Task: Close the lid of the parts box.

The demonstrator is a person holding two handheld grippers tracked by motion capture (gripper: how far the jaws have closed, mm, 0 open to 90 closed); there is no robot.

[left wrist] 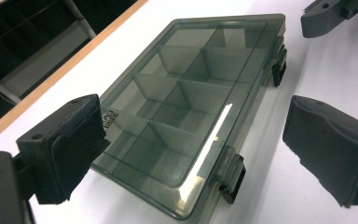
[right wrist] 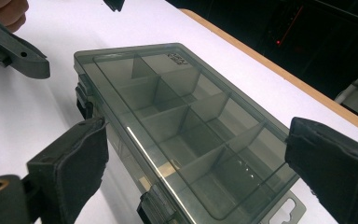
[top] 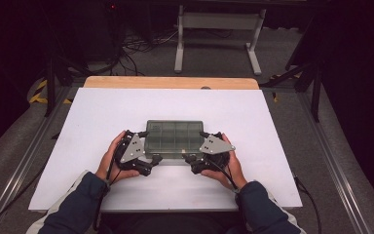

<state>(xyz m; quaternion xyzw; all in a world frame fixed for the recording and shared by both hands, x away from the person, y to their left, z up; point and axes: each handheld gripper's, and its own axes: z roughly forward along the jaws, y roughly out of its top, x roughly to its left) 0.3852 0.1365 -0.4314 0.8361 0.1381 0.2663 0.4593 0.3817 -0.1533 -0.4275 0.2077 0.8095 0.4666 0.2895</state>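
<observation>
The white table (top: 102,122) carries the smoky compartment box (top: 174,137) at its centre, lid closed, both latches (left wrist: 230,179) still fastened. The left claw (top: 148,146) at 9 o'clock and the right claw (top: 198,146) at 3 o'clock stand apart, gripping nothing; opening remains.

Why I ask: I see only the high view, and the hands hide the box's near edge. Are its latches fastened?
Observer: Both black latches look snapped down on the box, with the lid shut.
Operator: Anything inside?
Observer: Through the smoky lid, the compartments look empty.
Operator: Are the grippers squeezing it?
Observer: It seems not. The left gripper and right gripper both stand wide open around the box's ends.
</observation>
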